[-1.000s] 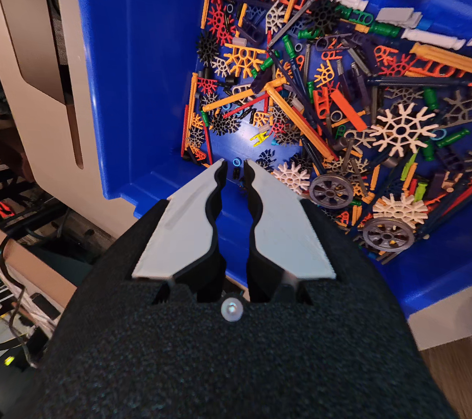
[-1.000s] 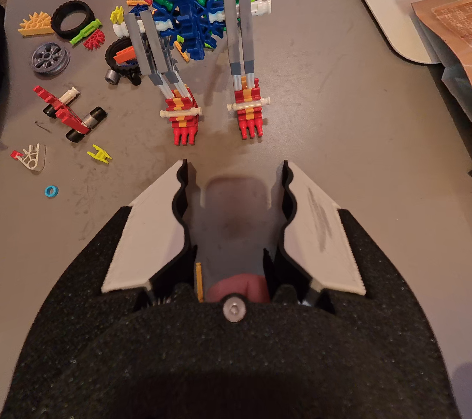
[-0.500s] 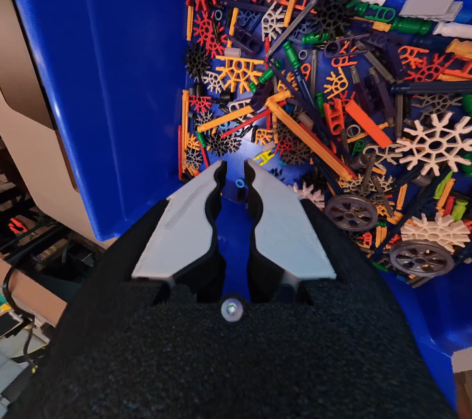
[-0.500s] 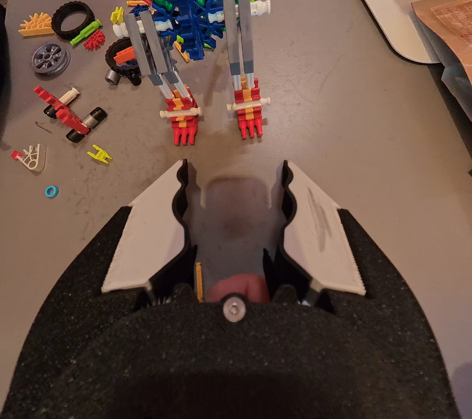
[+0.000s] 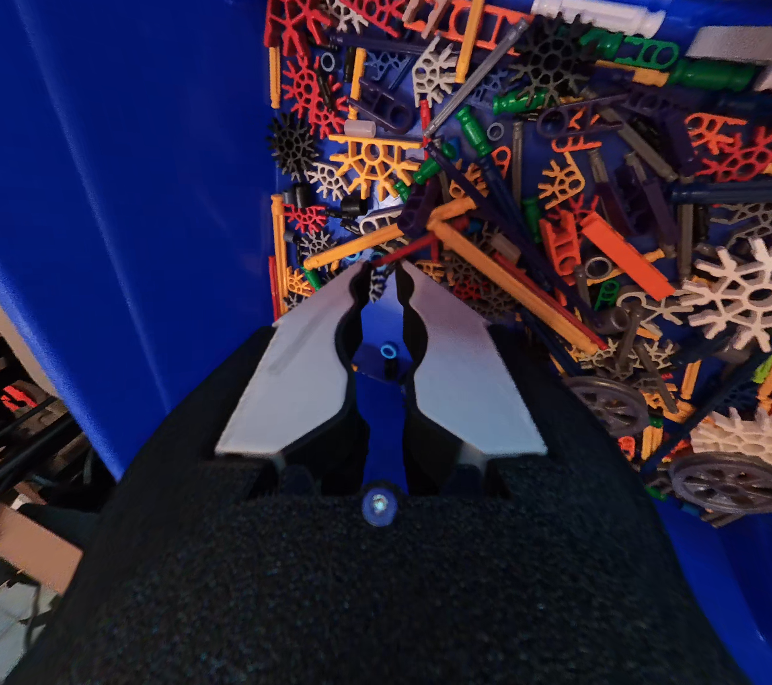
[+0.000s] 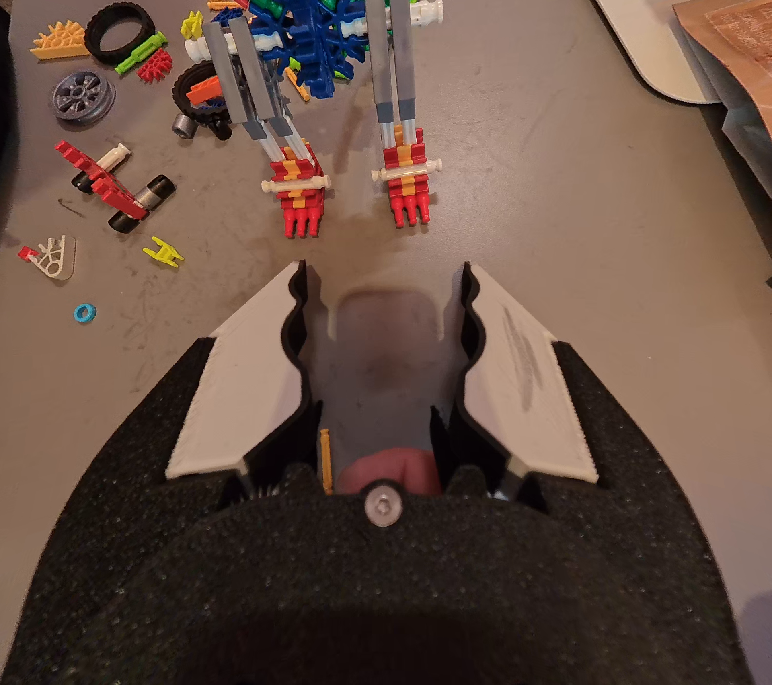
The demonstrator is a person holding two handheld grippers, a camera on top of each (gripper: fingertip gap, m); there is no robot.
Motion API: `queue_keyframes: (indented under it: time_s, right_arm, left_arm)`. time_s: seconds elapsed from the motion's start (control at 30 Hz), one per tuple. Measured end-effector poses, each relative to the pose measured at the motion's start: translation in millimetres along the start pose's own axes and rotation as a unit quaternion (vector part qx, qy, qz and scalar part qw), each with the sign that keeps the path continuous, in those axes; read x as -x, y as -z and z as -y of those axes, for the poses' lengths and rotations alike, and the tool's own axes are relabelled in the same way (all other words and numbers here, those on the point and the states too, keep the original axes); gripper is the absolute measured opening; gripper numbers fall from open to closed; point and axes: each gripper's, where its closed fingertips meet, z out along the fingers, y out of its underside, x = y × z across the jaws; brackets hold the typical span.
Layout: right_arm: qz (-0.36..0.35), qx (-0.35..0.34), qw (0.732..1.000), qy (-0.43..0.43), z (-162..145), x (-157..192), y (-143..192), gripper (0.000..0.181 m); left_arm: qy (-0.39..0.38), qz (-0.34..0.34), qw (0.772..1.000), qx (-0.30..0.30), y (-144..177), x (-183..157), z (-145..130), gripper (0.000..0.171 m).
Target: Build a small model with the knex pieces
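Observation:
In the left wrist view my left gripper (image 5: pixel 382 268) reaches into a blue bin (image 5: pixel 138 163) of loose construction-toy rods, connectors and wheels. Its jaws stand a narrow gap apart and hold nothing. The tips are at the edge of the pile, over a dark snowflake connector (image 5: pixel 376 285) and close to a long orange rod (image 5: pixel 355 245). A small blue ring (image 5: pixel 389 351) lies on the bin floor below the gap. In the right wrist view my right gripper (image 6: pixel 384 268) is wide open and empty above a grey table (image 6: pixel 543 247). It is just short of a built model's two red-and-orange feet (image 6: pixel 298 199) (image 6: pixel 408 186).
The model's blue hub (image 6: pixel 311 34) and red frame stand at the far end. Left of it lie a black tyre (image 6: pixel 119 34), a grey wheel (image 6: pixel 83 99), a red piece with black rollers (image 6: pixel 113 189), a yellow-green clip (image 6: pixel 163 252) and a blue ring (image 6: pixel 85 313). A white tray (image 6: pixel 626 17) and a brown packet (image 6: pixel 735 38) are at right. One gripper's finger ends stand about 45 centimetres off the other's.
My left gripper has moved forward and deeper into the bin, up to the pile; the blue ring now lies under its fingers. Its gap is unchanged. The right gripper has not moved.

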Motion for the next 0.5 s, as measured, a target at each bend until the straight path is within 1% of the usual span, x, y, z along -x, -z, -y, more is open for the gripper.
queue_keyframes:
  time_s: [0.07,0.13,0.2,0.43,0.5]
  right_arm:
    - [0.000,0.000,1.000,0.000,0,0,0,0.074]
    - [0.001,0.000,1.000,-0.001,0,0,0,0.074]
    - [0.001,0.000,1.000,-0.001,0,0,0,0.074]
    - [0.001,0.000,1.000,-0.001,0,0,0,0.074]
    - [0.001,0.000,1.000,-0.001,0,0,0,0.074]
  left_arm:
    - [0.011,0.001,1.000,-0.009,-1,1,1,0.012]
    - [0.016,-0.003,1.000,-0.010,2,-1,0,0.003]
    - [0.016,-0.022,1.000,-0.011,6,-11,-1,0.000]
    - [0.010,-0.090,0.996,-0.005,27,-51,-4,0.000]
    - [0.020,-0.051,0.998,-0.014,30,-36,-2,0.000]
